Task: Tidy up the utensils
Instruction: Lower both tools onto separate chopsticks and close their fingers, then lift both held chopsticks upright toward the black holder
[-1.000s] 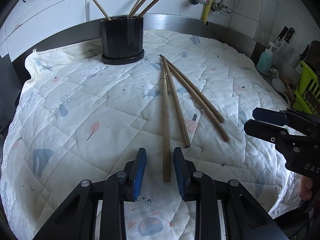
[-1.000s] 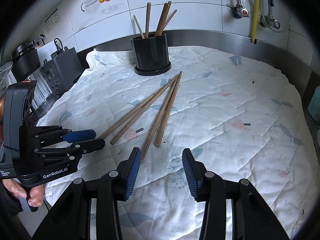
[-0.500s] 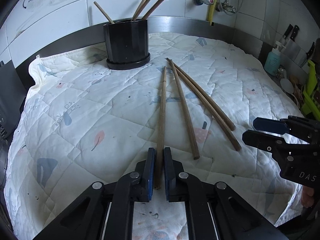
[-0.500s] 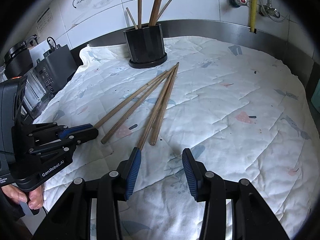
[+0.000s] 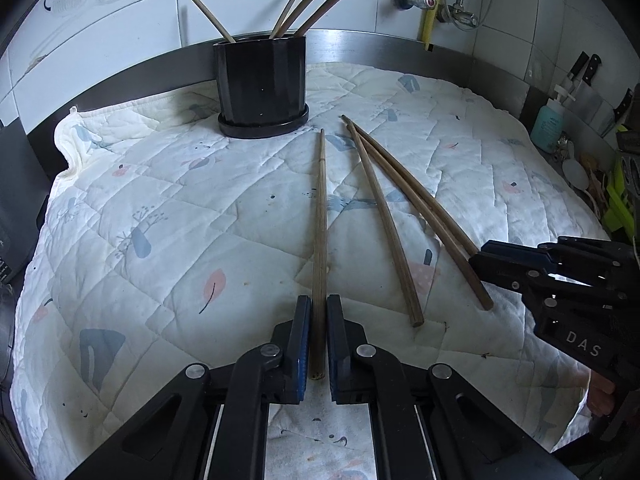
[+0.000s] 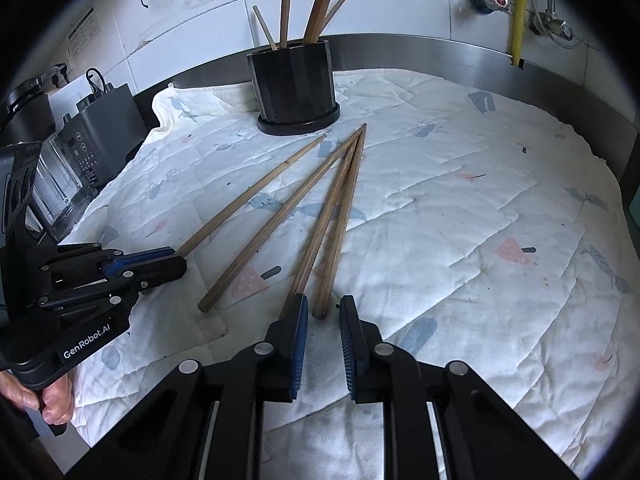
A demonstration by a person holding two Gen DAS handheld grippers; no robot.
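Observation:
My left gripper (image 5: pixel 319 340) is shut on the near end of one long wooden chopstick (image 5: pixel 321 240), which points toward the black holder (image 5: pixel 262 84); this chopstick also shows in the right wrist view (image 6: pixel 256 192). Three more chopsticks (image 5: pixel 384 224) lie on the quilted cloth to its right. The holder (image 6: pixel 294 86) stands at the back with several chopsticks upright in it. My right gripper (image 6: pixel 323 320) is open, its fingers at the near ends of two chopsticks (image 6: pixel 334 224), one end between the pads.
A white quilted cloth (image 5: pixel 160 216) covers the counter. Dark appliances (image 6: pixel 96 128) stand at the left edge. A soap bottle (image 5: pixel 548 128), knives and a green rack (image 5: pixel 620 200) stand at the right. A steel backsplash and tiled wall run behind.
My left gripper closed on the leftmost chopstick and swung it away from the others. My right gripper moved forward to the ends of the right-hand pair and narrowed.

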